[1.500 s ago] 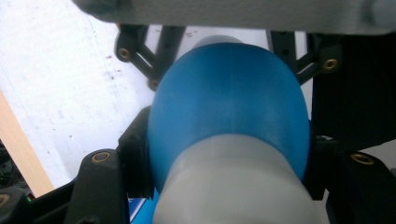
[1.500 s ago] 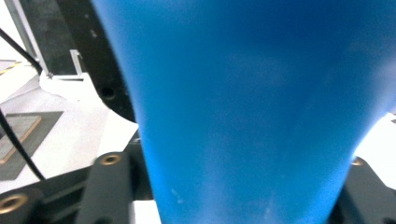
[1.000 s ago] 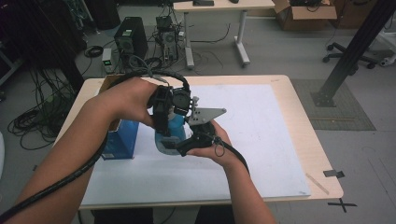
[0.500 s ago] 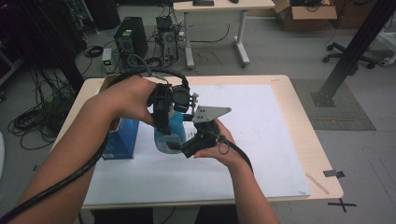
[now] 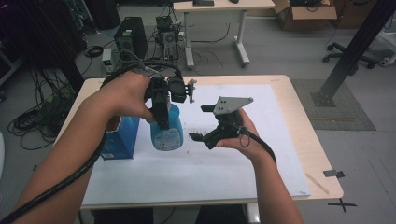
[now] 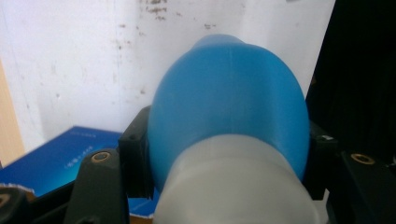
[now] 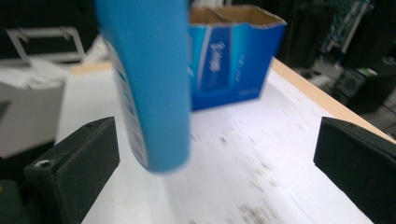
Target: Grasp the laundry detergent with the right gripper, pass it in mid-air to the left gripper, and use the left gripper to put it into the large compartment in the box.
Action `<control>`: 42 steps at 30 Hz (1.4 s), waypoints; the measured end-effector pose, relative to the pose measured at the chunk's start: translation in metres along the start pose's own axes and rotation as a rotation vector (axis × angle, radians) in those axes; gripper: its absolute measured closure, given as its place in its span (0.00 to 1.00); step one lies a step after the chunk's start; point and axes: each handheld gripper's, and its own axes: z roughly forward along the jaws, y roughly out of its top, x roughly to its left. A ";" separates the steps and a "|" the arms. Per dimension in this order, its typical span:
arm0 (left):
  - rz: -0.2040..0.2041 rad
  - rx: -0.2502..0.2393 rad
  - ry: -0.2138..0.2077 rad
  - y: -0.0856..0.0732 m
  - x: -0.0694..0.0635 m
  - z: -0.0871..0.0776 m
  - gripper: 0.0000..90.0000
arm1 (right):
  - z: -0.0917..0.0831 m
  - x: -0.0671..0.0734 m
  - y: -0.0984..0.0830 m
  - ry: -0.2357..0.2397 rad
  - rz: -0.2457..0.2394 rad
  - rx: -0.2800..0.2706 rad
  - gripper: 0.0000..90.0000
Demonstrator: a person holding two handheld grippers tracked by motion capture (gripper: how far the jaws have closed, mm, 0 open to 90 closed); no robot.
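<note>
Blue bottle, pale label, white neck, hanging upright above paper.

Both grippers are black: the left gripper trails a thick black cable, the right gripper carries a grey three-cornered plate; bare forearms.

A white sheet covers most of the wooden desk. An open blue box stands at its left side. On the floor at the top are computer towers, cables, another table and a cardboard box.
</note>
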 end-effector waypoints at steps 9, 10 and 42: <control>-0.189 -0.008 -0.008 -0.007 0.009 -0.012 0.42 | -0.023 -0.020 -0.004 -0.061 0.020 0.114 0.00; -0.204 -0.011 -0.005 -0.008 0.010 -0.013 0.42 | -0.025 -0.022 -0.005 -0.066 0.019 0.119 0.00; -0.802 -0.063 -0.010 -0.096 0.067 -0.079 0.42 | -0.037 -0.053 0.006 -0.096 -0.063 0.635 0.03</control>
